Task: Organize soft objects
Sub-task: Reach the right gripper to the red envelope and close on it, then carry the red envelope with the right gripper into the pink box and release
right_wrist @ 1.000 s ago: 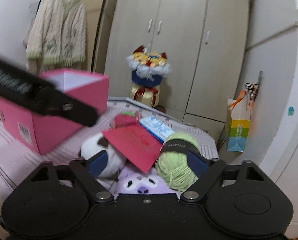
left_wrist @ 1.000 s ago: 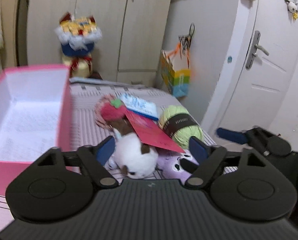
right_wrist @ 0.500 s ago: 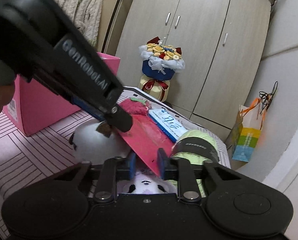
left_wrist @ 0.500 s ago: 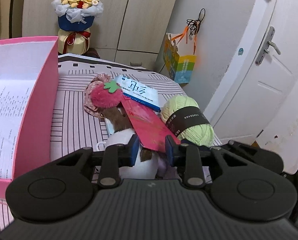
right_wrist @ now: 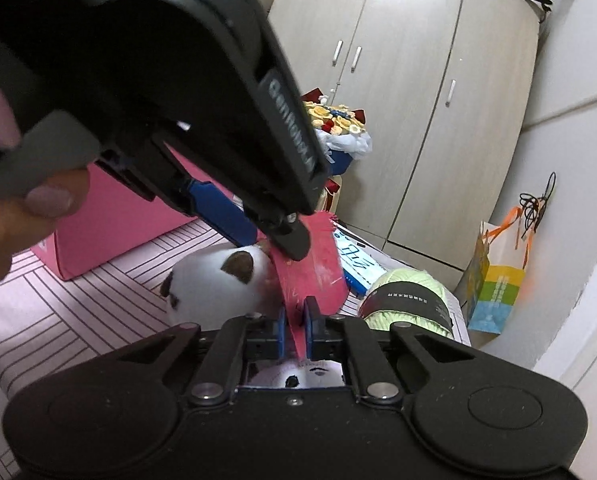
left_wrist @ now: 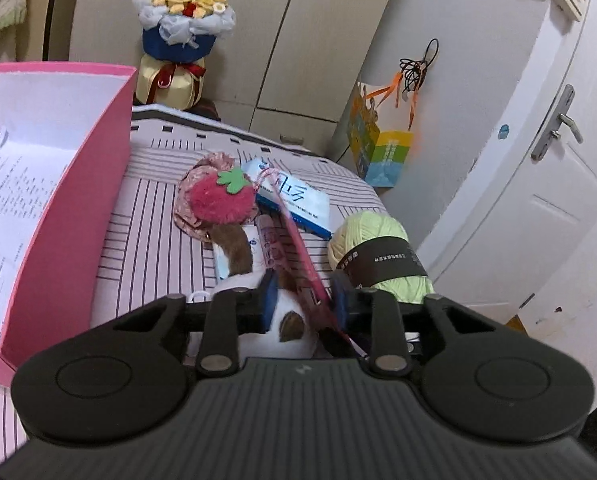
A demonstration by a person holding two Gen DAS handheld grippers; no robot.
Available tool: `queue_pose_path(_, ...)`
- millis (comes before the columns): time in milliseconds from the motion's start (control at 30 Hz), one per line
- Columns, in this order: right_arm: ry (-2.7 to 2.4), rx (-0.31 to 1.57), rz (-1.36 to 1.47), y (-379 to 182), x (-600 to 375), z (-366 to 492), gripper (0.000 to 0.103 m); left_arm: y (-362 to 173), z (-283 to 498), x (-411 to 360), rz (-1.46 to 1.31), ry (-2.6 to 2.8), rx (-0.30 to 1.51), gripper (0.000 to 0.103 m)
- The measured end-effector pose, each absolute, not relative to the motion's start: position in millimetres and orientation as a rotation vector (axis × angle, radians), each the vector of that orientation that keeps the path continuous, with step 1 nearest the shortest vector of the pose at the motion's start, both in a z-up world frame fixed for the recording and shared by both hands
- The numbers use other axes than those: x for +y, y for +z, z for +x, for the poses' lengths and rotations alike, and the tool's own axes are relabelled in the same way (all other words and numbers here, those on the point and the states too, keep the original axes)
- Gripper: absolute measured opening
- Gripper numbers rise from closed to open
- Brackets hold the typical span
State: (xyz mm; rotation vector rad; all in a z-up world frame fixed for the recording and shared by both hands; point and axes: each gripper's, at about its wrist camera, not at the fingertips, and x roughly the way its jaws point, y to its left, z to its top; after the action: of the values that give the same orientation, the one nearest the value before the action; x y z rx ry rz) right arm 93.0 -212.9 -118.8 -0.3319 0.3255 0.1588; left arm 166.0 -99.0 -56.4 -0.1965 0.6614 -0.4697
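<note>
You are working in a bedroom with pale wardrobes, a white door and a bouquet [left_wrist: 184, 8] on a stand, over a bed [left_wrist: 150, 216] covered in a pink-striped sheet. The open pink box [left_wrist: 62, 216] stands at the left of the bed, and from what shows of its inside it holds only a printed white sheet, so I judge that nothing soft has gone in yet and the sorting is barely begun.

All the soft things lie in 1 heap beside the box: the white plush with brown ears [right_wrist: 218, 284], the strawberry plush [left_wrist: 222, 200], the green yarn ball [left_wrist: 378, 256] and a pale purple plush [right_wrist: 298, 376] just under your right tongs. The red envelope [right_wrist: 310, 264] is raised on edge over the heap.

Your right tongs [right_wrist: 294, 328] are clamped on the lower edge of that envelope. Your left tongs [left_wrist: 302, 300] are closing with the envelope and the plush's head between them; whether the pads press yet I cannot tell. My guess is you are clearing the flat paper off first; every soft thing is left to move.

Readable writing: white letters on the side of the left tongs seem to say "GenRobot", seen upside down. The yarn's black band, the blue-and-white packet [left_wrist: 294, 196] and the box's sheet carry print too small to read.
</note>
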Motion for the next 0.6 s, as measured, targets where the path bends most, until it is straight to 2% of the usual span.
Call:
queue_pose_path(67,0.160,0.328,-0.325,-118.6,-213.6,94.1,0.012,-57.7,165.3,-100.3,-0.200,-0.479,0.659,0.011)
queue_pose_path(100,0.164,0.333,-0.322,-119.1,-213.5,94.8,0.012,-58.3,165.0,-100.6,-0.206,-0.482,0.659,0.010)
queue_pose_path(333,0.128,0.323,-0.316,-123.8,-214.6,104.2,0.014,-59.7,166.3,-99.2,-0.236,-0.488,0.663,0.009)
queue_pose_path(600,0.106,0.299,-0.350,-122.9,-209.6,91.4,0.008,-53.5,158.4,-99.8,-0.247,-0.537,0.649,0.009)
